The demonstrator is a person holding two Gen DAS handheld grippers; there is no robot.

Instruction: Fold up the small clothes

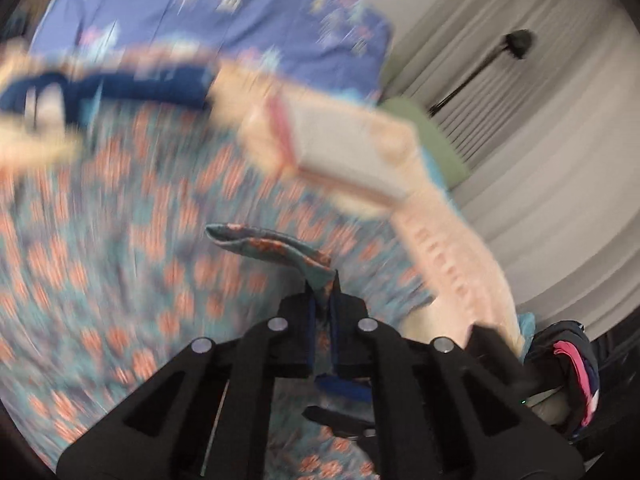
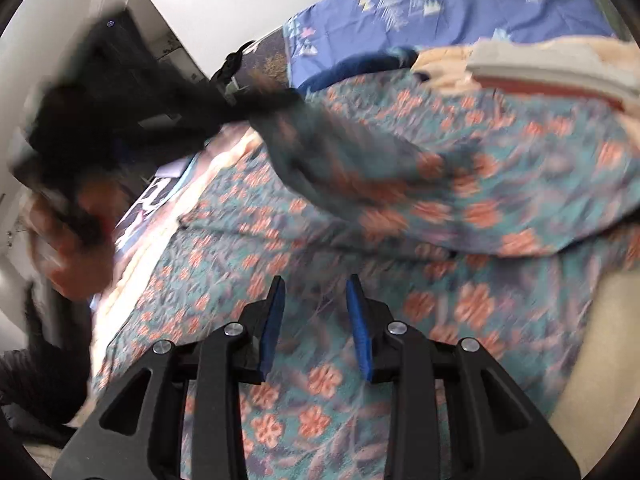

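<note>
A teal garment with orange flowers [image 1: 120, 240] is spread over the bed. My left gripper [image 1: 323, 280] is shut on a fold of this garment [image 1: 276, 244] and lifts it off the surface. In the right wrist view the same floral garment [image 2: 460, 184] hangs raised, pulled up toward the other gripper [image 2: 120, 120], which shows as a dark blur at the left. My right gripper [image 2: 316, 284] is open and empty, just above the floral cloth. Both views are blurred by motion.
A pile of folded clothes, peach and grey [image 1: 348, 148] with a navy piece [image 1: 132, 88], lies at the far side, also seen in the right wrist view [image 2: 540, 68]. A blue patterned sheet [image 1: 224, 8] covers the bed behind. White curtains [image 1: 540, 140] hang at the right.
</note>
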